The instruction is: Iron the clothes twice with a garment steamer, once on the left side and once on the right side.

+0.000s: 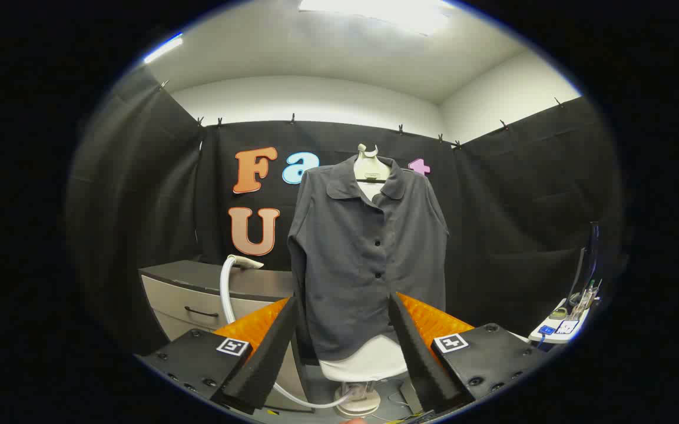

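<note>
Hanging on a mannequin [368,168] w/ white base [358,401], the grey shirt [368,259] sits just ahead of the claw [344,347], buttoned, sleeves down. Claw open, fingers [268,353] spread either side of the shirt hem, gripping nothing. Steamer head [249,262] rests on the cabinet [198,294] left of the shirt; its hose [228,297] loops down to the base. Right: a surface [560,330] w/ small items, too small to tell.

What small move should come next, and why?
Probably swing the tongs left toward the steamer head lying on the cabinet and grasp it: they stand open and empty, and the shirt hangs beyond them.
</note>
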### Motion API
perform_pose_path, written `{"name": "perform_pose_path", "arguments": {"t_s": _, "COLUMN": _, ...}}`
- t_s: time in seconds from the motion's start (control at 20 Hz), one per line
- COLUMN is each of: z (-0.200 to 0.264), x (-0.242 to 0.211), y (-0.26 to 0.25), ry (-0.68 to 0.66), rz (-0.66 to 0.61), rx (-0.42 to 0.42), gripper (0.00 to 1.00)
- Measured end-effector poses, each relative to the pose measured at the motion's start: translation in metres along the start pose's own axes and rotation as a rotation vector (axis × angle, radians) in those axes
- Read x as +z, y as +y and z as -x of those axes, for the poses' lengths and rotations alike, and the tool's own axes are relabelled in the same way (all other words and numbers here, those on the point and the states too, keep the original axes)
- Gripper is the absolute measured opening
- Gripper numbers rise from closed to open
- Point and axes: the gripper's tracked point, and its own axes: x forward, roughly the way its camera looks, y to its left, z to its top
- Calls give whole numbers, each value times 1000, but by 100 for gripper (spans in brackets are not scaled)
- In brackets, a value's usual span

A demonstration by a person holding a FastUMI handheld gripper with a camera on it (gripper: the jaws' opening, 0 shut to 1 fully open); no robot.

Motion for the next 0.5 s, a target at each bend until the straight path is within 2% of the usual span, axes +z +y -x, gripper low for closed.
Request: {"name": "perform_pose_path", "arguments": {"t_s": 0.5, "z": -2, "x": 3, "y": 2, "ry": -8, "rz": 6, "rx": 3, "gripper": 98}}
